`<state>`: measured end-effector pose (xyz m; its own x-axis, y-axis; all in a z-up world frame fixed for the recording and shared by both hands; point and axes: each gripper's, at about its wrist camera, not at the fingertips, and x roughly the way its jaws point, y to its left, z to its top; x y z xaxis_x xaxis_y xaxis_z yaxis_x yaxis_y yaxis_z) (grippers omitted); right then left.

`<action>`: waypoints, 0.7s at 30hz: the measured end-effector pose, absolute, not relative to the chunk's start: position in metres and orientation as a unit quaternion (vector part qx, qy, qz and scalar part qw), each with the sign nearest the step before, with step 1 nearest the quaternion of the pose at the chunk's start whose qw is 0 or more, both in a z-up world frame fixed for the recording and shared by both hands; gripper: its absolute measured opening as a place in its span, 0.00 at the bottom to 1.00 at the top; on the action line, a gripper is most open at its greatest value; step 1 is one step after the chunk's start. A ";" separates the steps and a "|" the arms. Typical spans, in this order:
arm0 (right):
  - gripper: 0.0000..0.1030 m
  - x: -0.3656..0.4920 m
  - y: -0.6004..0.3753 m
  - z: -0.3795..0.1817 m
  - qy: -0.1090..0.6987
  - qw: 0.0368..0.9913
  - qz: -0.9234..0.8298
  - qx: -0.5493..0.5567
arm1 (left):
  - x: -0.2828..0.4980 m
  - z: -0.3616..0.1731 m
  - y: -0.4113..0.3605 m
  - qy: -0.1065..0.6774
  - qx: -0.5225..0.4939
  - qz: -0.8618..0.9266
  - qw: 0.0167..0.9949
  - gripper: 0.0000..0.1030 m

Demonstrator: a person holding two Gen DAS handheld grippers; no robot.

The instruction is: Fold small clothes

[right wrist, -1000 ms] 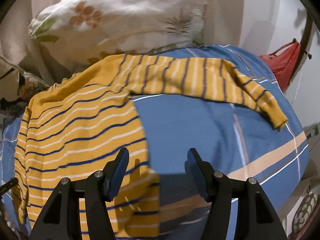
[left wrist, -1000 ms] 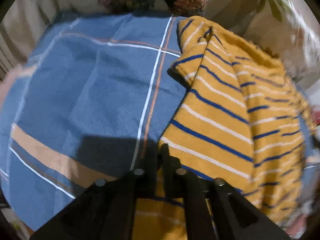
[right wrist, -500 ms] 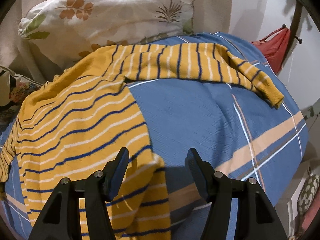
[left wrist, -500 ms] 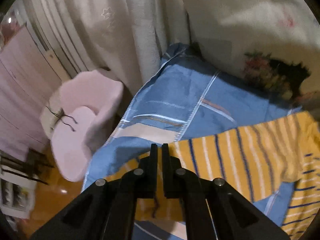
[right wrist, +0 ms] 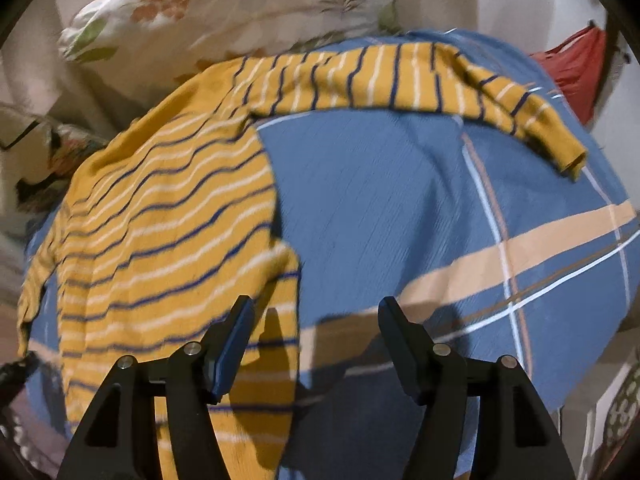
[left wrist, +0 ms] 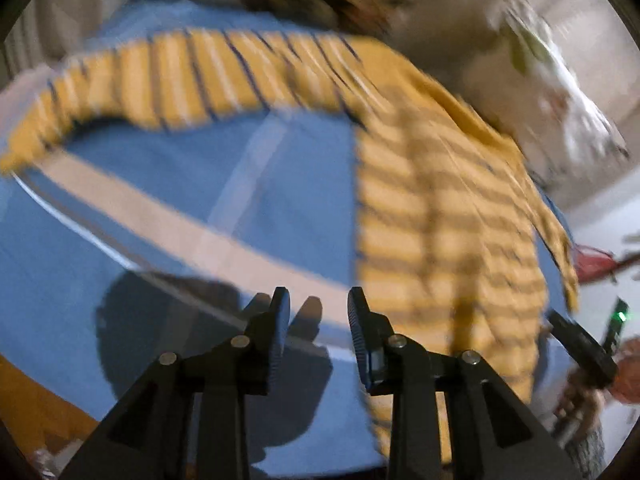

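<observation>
Yellow striped shirt lies spread on blue plaid sheet, filling left and upper frame. Left gripper has just been opening, jaws partly apart, nothing between. Right gripper gapes wide and empty over the shirt's hem at lower left.

The left wrist view is smeared throughout: the mustard-yellow striped knit sweater loses its stripes to blur, and the pale floral pillow at two o'clock is only streaks. At four o'clock a dark device with a green light is cut by the rim. In the right wrist view the sweater's hem runs under the black fingers and off the bottom edge.
</observation>
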<state>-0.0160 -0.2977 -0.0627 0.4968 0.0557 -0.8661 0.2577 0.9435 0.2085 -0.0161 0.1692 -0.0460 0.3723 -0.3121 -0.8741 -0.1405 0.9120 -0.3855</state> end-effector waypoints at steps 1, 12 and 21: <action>0.68 -0.019 -0.298 -0.064 0.501 0.850 -0.051 0.158 | -0.025 -0.051 0.156 0.564 -0.209 -0.060 0.797 0.28; 0.75 -0.051 -0.302 -0.088 0.518 0.830 0.045 0.201 | -0.082 -0.068 0.105 0.556 -0.284 -0.062 0.779 0.48; 0.47 -0.061 -0.249 -0.087 0.525 0.835 0.127 0.107 | -0.084 -0.074 0.070 0.581 -0.232 -0.063 0.777 0.08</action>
<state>-0.0608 -0.2495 -0.0875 0.4163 0.3247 -0.8493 -0.1000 0.9448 0.3121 -0.0841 0.0695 -0.0739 0.3160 -0.3677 -0.8746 -0.1724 0.8842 -0.4341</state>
